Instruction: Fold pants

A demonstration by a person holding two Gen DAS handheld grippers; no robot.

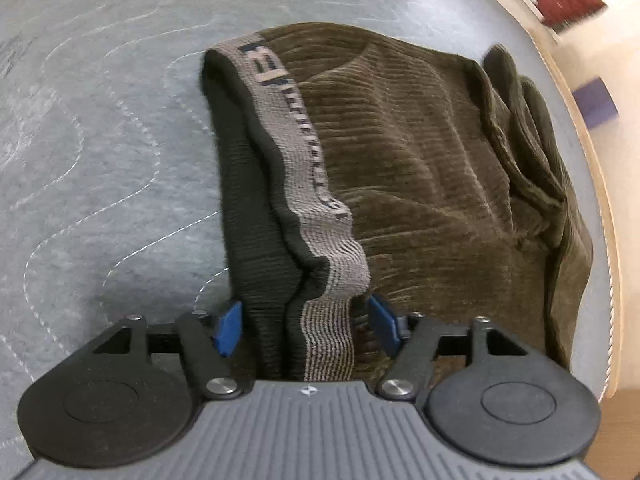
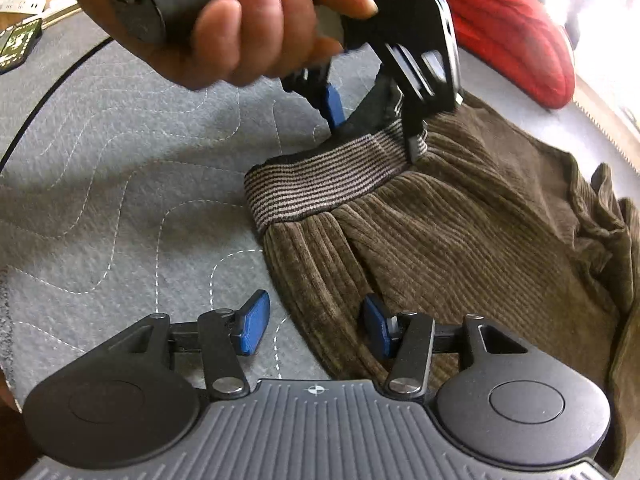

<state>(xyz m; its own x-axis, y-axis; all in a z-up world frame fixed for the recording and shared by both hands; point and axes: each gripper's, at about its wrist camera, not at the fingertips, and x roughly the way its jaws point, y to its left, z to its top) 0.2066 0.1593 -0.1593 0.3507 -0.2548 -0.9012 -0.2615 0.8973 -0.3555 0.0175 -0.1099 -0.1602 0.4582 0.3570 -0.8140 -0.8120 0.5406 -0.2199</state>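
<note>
Brown corduroy pants (image 1: 420, 168) with a grey striped waistband (image 1: 304, 160) lie folded on a grey quilted mat (image 1: 100, 140). My left gripper (image 1: 306, 326) is open, its blue pads astride the waistband's near end. In the right wrist view the pants (image 2: 460, 248) lie to the right, and the left gripper (image 2: 372, 116) stands over the far end of the waistband (image 2: 320, 188), held by a hand. My right gripper (image 2: 316, 330) is open, its jaws astride the pants' near edge below the waistband, one pad over the mat, the other over corduroy.
A red cloth (image 2: 504, 28) lies at the far right of the mat (image 2: 100, 200). The wooden table edge (image 1: 592, 184) runs along the right. Papers and a dark green card (image 2: 16, 44) lie at the far left.
</note>
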